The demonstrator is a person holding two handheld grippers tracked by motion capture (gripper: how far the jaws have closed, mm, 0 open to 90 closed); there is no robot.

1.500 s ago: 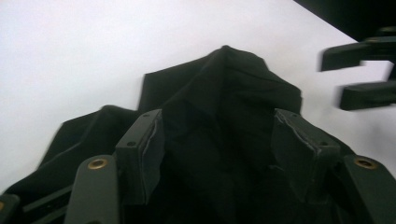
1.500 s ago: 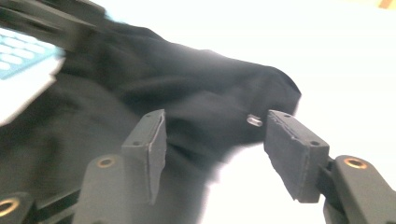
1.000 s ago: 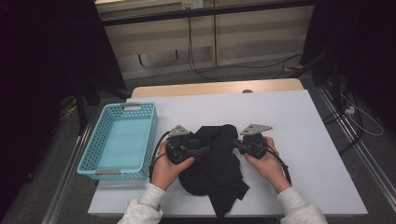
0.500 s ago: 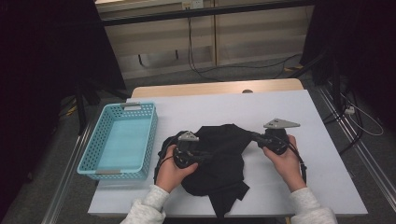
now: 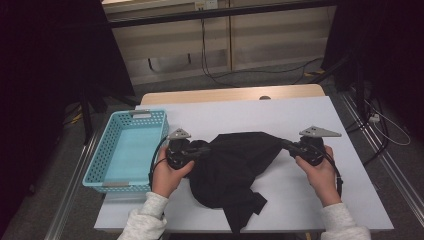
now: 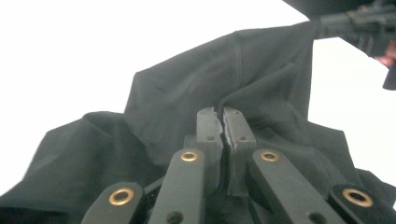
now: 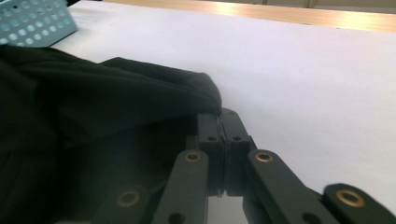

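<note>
We have the black garment (image 5: 235,170) mid-table beside the basket (image 5: 127,150); left gripper (image 5: 197,149) just clamped one edge, right gripper (image 5: 289,146) clenched on the opposite corner; pull apart evenly, keep cloth low, avoid snagging the dangling tail.

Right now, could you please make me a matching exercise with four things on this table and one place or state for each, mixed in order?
Things:
1. black garment
2. turquoise basket
3. left gripper
4. right gripper

Places or states:
A. stands with nothing in it at the left side of the table
B. shut on the cloth's right end
C. stretched between the two grippers
D. shut on the cloth's left end, nearest the basket; its jaws have just been closing

Pairs: 1-C, 2-A, 3-D, 4-B
</note>
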